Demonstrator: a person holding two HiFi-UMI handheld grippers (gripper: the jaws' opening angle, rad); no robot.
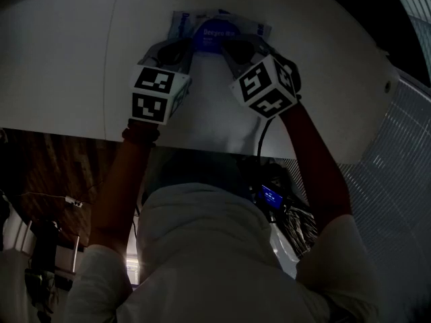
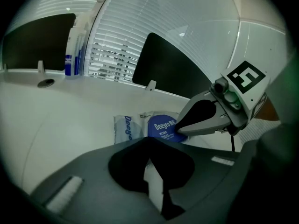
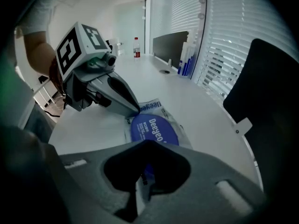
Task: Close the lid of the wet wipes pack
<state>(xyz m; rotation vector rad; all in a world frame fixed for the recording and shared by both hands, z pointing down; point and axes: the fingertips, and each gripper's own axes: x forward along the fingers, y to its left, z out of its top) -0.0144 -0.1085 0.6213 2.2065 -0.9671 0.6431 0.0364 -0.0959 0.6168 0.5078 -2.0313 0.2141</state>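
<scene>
The wet wipes pack (image 1: 217, 27) lies flat at the far side of the white table (image 1: 60, 59). Its round blue lid (image 2: 161, 126) looks flat against the pack. My left gripper (image 1: 180, 51) is shut, its tip resting on the pack's left part beside the lid (image 3: 154, 129). My right gripper (image 1: 237, 51) is also shut, and its tip touches the lid's right edge, as the left gripper view shows with the right gripper (image 2: 181, 129) on the blue disc. Neither gripper holds anything. In their own views the left gripper (image 2: 148, 141) and right gripper (image 3: 148, 144) hide the pack's near edge.
Spray bottles (image 2: 74, 50) stand at the table's far edge by a cable hole (image 2: 46, 82). Dark panels (image 2: 168, 64) stand on clips before window blinds. A small bottle (image 3: 137, 48) stands far down the table. The table's near edge runs across just below the grippers' cubes.
</scene>
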